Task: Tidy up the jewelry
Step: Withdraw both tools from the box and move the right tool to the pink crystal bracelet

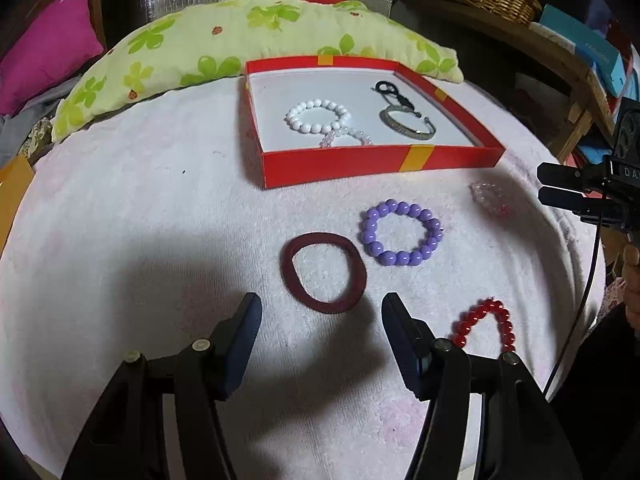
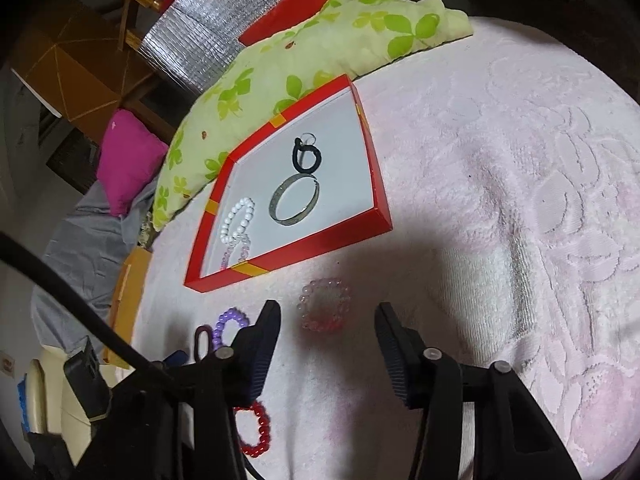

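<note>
The maroon hair tie (image 1: 323, 273) lies on the pink towel (image 1: 160, 220), just ahead of the spread, empty left gripper (image 1: 320, 312). Purple bead bracelet (image 1: 402, 237) sits beside it. The right gripper (image 2: 328, 322), also spread, hovers by the clear pink bracelet (image 2: 325, 304) near the red box (image 2: 320, 236).

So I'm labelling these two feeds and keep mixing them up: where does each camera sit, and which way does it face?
Left wrist: on the open left gripper, facing the dark red hair tie and red box; the right gripper and a bare hand show at the right edge.
Right wrist: on the open right gripper, angled over the clear pink bracelet toward the box.
Shared: box, pink towel, purple bracelet, red bracelet.
</note>
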